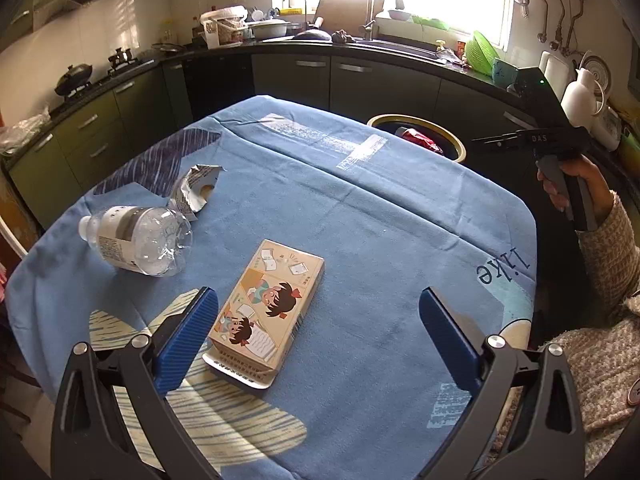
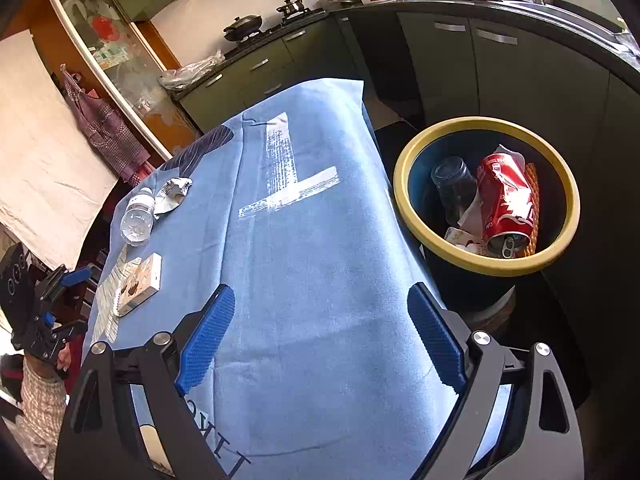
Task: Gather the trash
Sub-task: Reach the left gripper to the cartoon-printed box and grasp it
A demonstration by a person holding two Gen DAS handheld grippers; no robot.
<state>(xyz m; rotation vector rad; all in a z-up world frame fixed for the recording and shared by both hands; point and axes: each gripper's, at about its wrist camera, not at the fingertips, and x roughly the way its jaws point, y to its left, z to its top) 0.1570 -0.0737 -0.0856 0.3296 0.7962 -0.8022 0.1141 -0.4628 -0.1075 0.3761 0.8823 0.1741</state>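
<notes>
We held the left gripper low over the blue patterned tablecloth, its blue-padded jaws spread wide and grasping nothing. The flat tan cardboard box printed with cartoon children lay between the jaws, nearer the left-hand pad at about 8 o'clock of the view; whether that pad touched the box we could not tell. At 10 o'clock from the box lay the clear plastic water bottle on its side, cap pointing toward 9 o'clock, and just beyond it, at 11 o'clock, the crumpled silver foil wrapper, which touched or nearly touched the bottle.

Our right gripper hovered over the cloth's edge at the other side of the table, its jaws likewise released and empty. In its view the dark round bin with a yellow rim stood off the table at 2 o'clock. Inside it we saw a crushed red drink can, a clear plastic bottle to the can's 9 o'clock, and scraps of white paper beneath them. The box, bottle and wrapper showed small at 9 o'clock, well apart from the bin.
</notes>
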